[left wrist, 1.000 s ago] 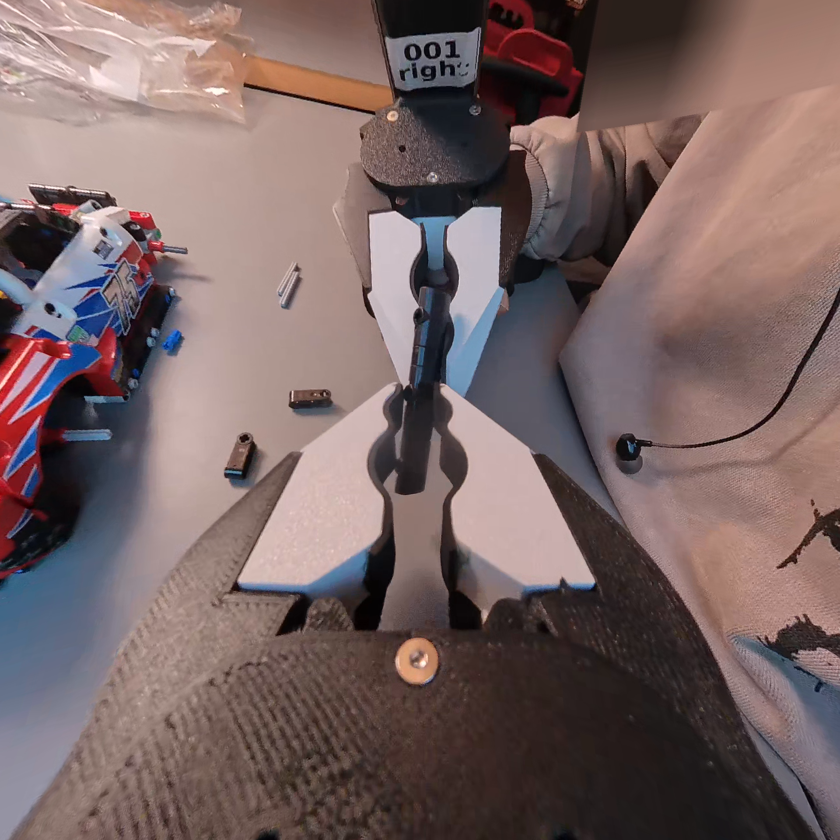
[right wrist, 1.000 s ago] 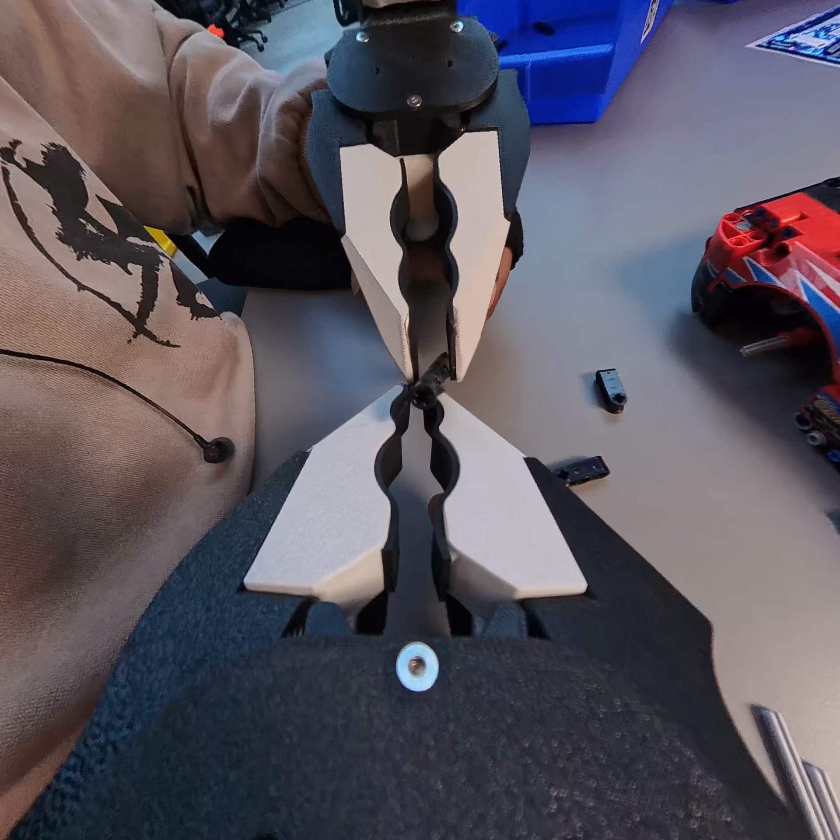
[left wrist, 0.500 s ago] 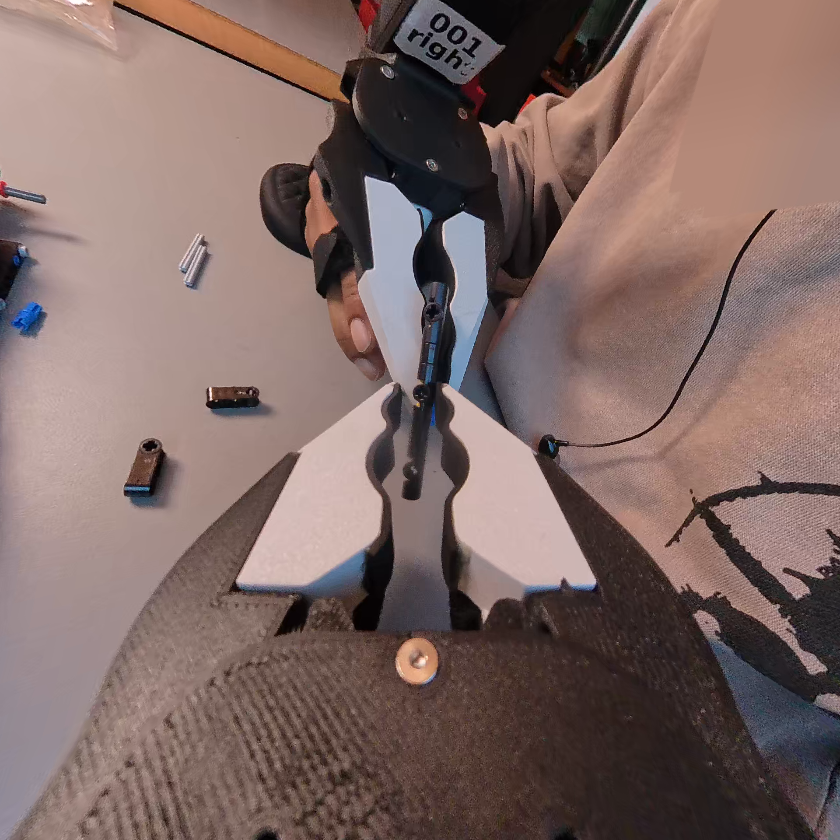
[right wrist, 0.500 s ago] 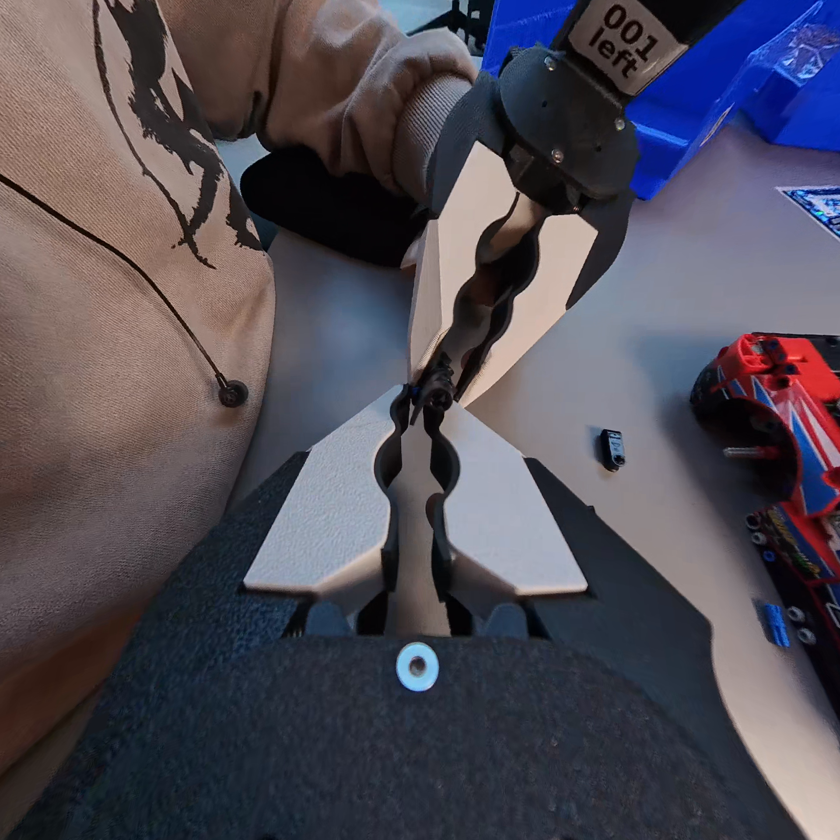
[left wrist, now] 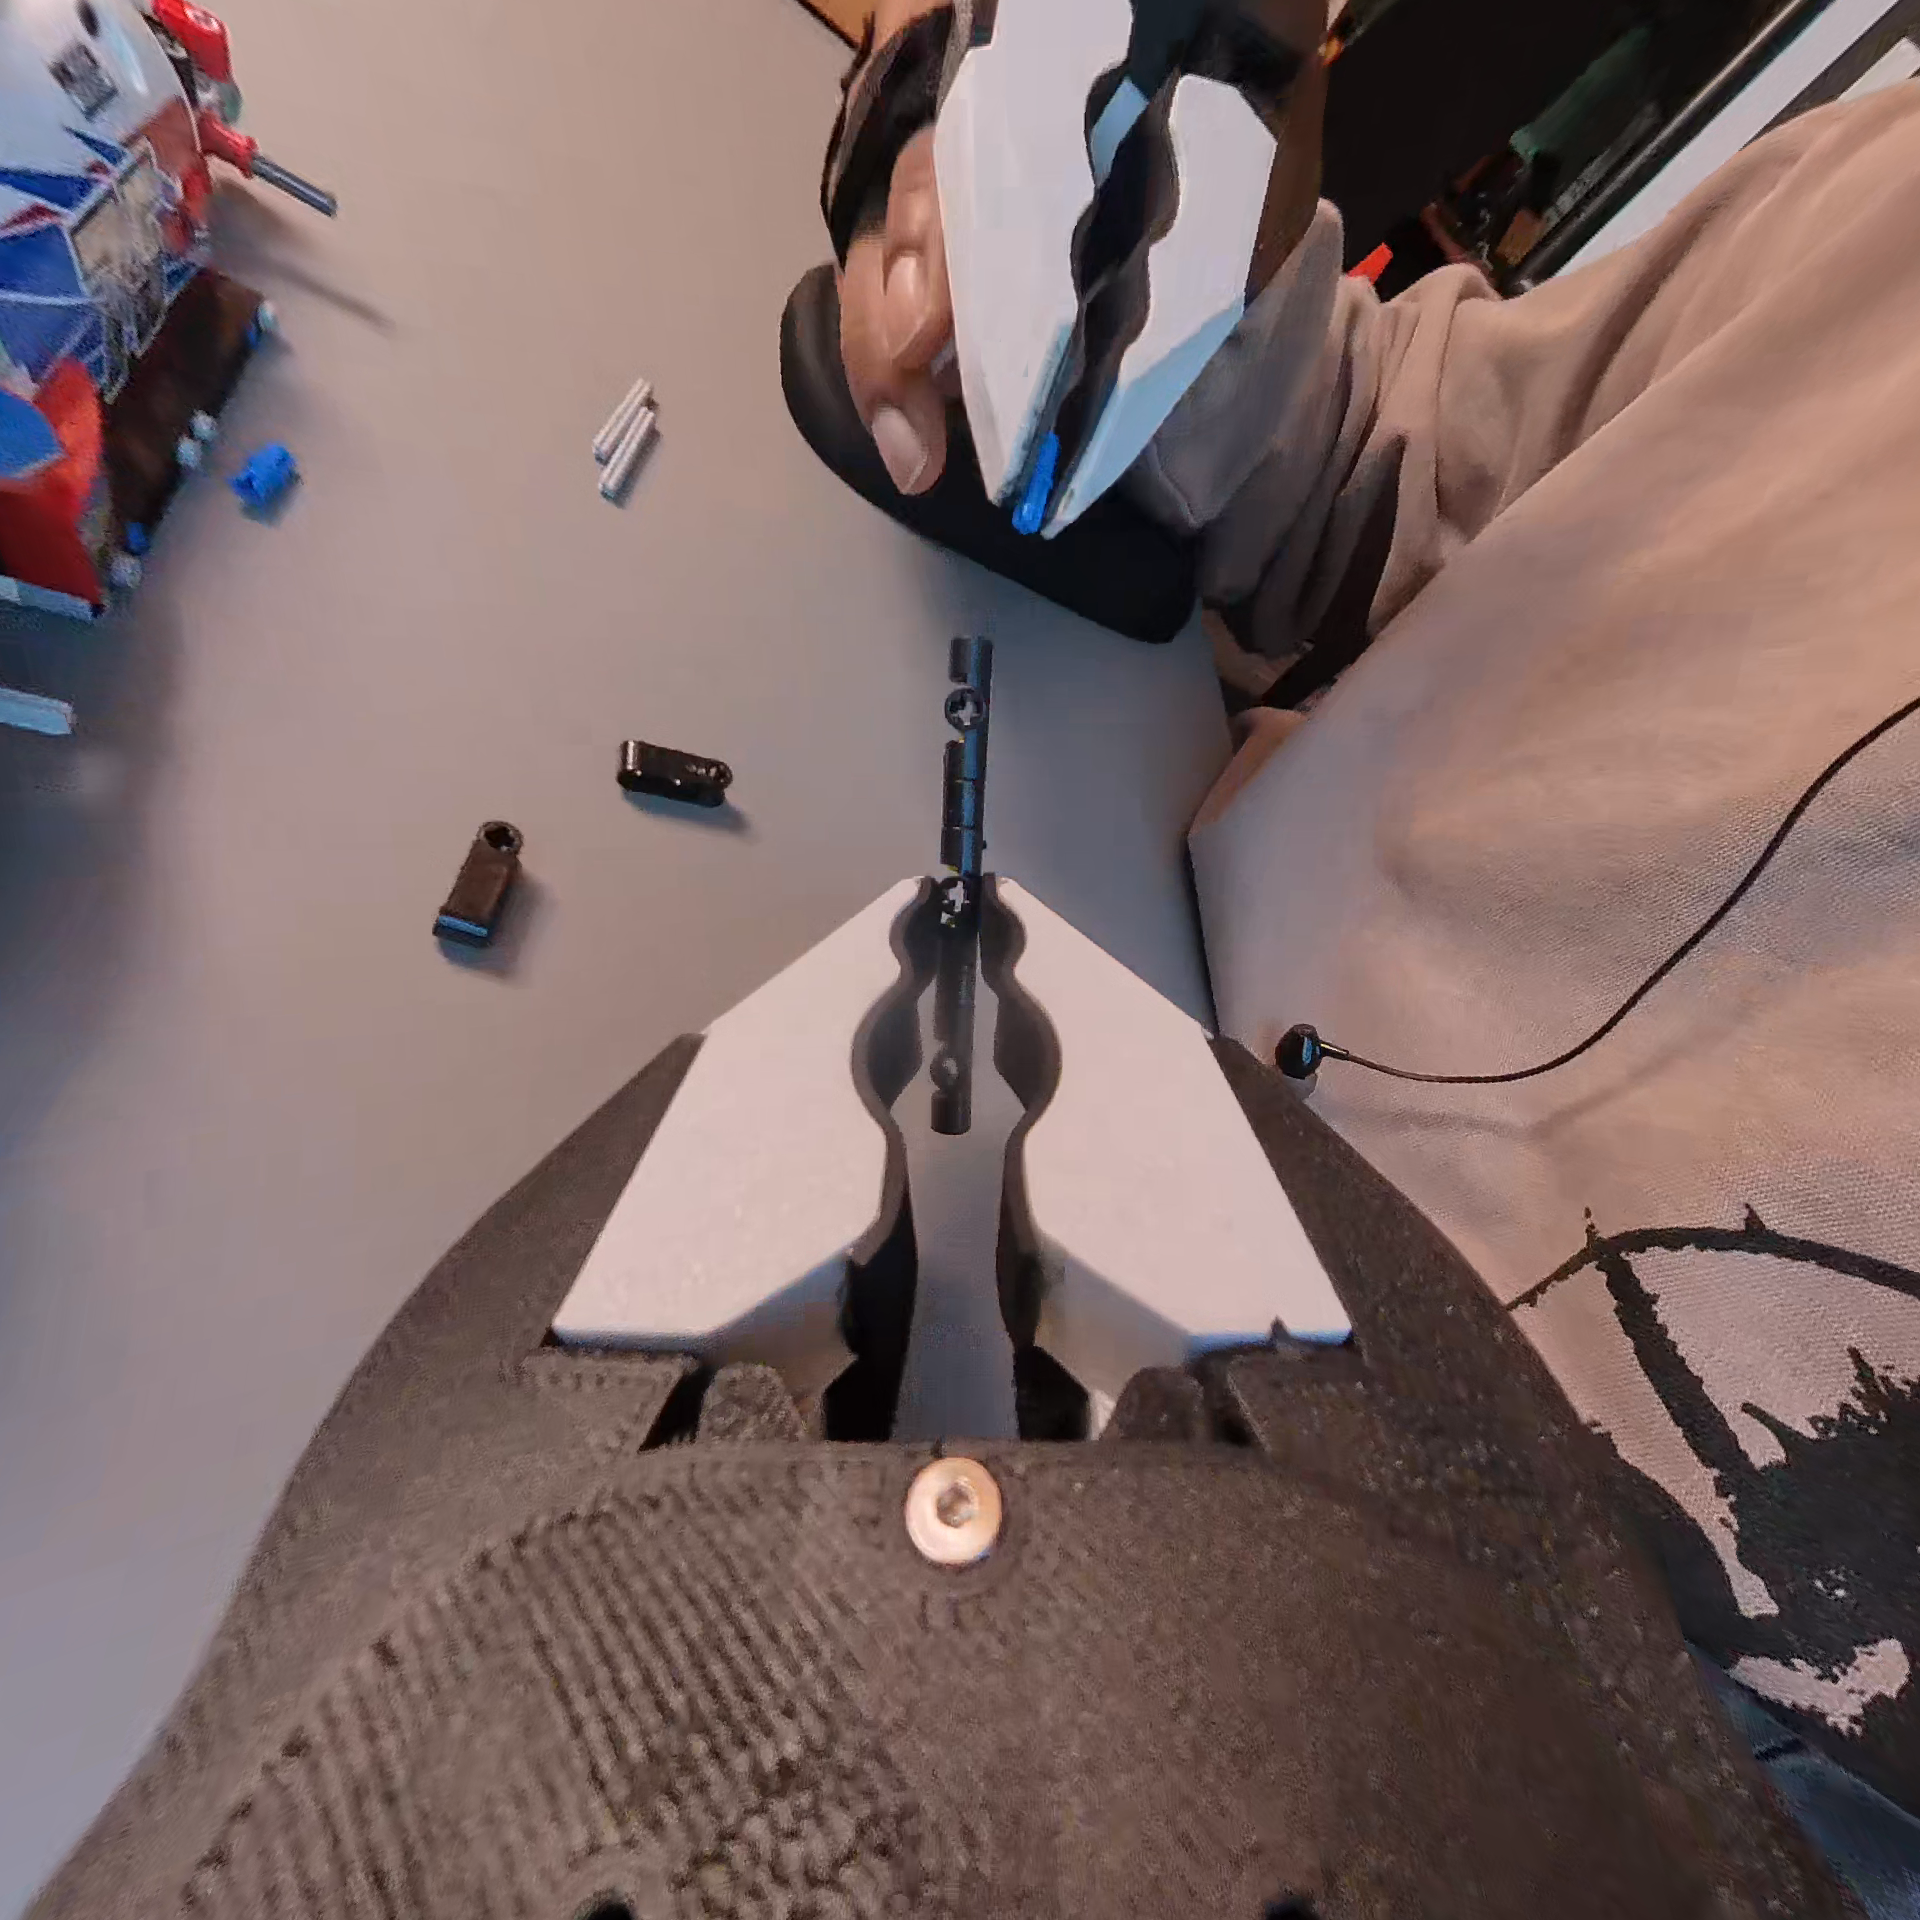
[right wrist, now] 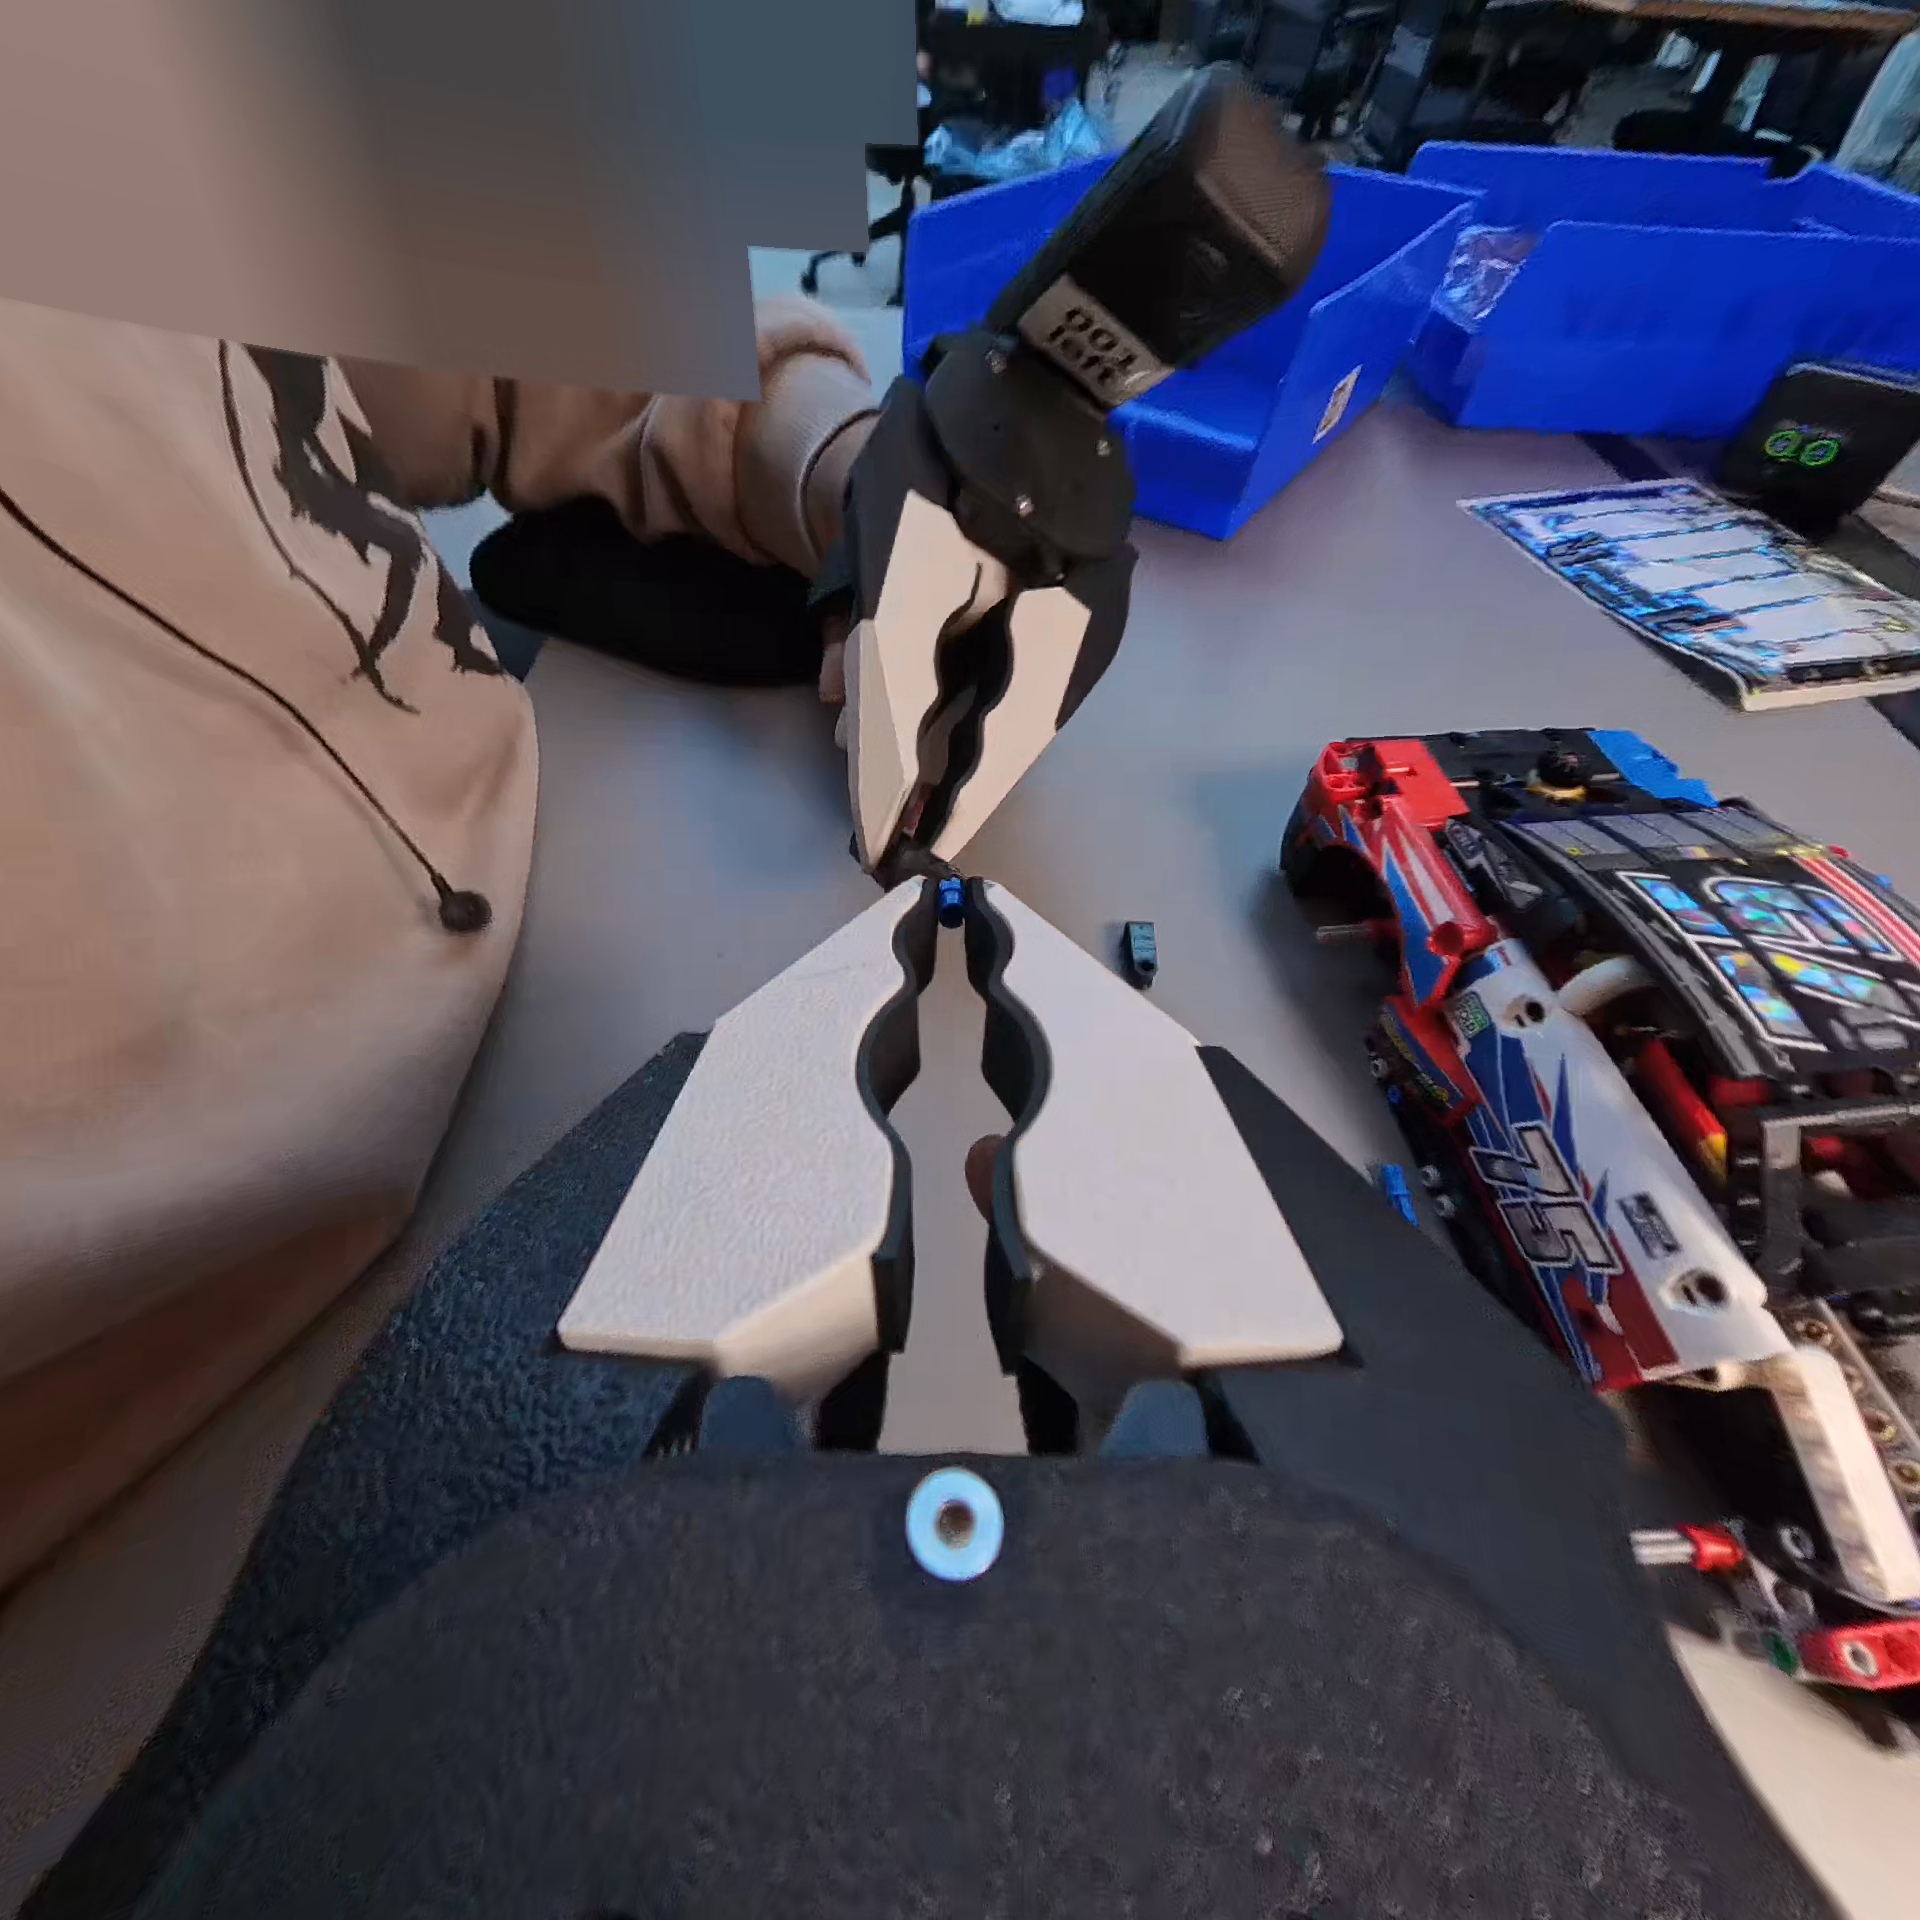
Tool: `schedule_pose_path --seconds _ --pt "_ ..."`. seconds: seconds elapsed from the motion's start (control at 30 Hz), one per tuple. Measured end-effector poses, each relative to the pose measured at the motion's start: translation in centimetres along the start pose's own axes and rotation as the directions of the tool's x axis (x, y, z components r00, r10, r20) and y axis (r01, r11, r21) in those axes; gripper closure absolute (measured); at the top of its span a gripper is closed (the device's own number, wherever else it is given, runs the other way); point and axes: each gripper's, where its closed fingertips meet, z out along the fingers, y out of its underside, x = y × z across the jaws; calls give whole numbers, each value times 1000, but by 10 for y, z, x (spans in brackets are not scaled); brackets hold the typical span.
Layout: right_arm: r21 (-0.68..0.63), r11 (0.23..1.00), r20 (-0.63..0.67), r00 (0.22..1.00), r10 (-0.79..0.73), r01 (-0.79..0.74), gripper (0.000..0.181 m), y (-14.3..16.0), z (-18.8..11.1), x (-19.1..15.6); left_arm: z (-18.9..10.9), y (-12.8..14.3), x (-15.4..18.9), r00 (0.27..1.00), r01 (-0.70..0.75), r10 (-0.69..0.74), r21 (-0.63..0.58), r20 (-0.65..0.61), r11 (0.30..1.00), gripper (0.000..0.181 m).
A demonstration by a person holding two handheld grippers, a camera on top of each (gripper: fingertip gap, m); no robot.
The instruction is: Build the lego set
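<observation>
The left gripper (left wrist: pixel 954 896) has its jaws closed at the tips on a black lego beam assembly (left wrist: pixel 962 790), a thin black piece that projects forward past the tips and also runs back into the gap between the fingers. It is held above the grey desk (left wrist: pixel 436 1091), close to the person's tan sweatshirt (left wrist: pixel 1621 831).

The right gripper (right wrist: pixel 948 896) has its jaws pinched on a small blue pin (right wrist: pixel 948 902), gripped at the very tips. In the left wrist view the same pin shows as a blue stub protruding from the tips of the right gripper, well apart from the black assembly. In the right wrist view the two grippers' tips appear nearly tip to tip; contact cannot be determined.

On the desk lie two loose black connector pieces (left wrist: pixel 480 883), near each other, a pair of light grey axles (left wrist: pixel 623 436) lying side by side, and a loose blue piece (left wrist: pixel 264 480) just beside the car. The partly built red, white and blue lego car (right wrist: pixel 1621 1091) stands on the desk to the right gripper's right. Blue bins (right wrist: pixel 1558 312) and a printed booklet (right wrist: pixel 1704 592) lie beyond it.
</observation>
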Motion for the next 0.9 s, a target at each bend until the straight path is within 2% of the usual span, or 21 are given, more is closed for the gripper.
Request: schedule_pose_path --seconds 0.07,0.23,0.73,0.9 --pt "-68 996 37 998 -49 51 179 11 6 -3 5 3 -1 1000 20 -20 -33 -2 999 176" --pt "-98 995 99 995 -19 29 179 23 17 -6 12 11 -3 1000 22 -22 -83 6 996 176" --pt "-98 995 143 989 37 -23 179 29 14 -8 15 10 -2 1000 21 -22 -60 -19 998 177" --pt "-124 989 143 985 96 -78 179 31 15 -8 15 9 -3 1000 -16 18 -56 24 998 177"
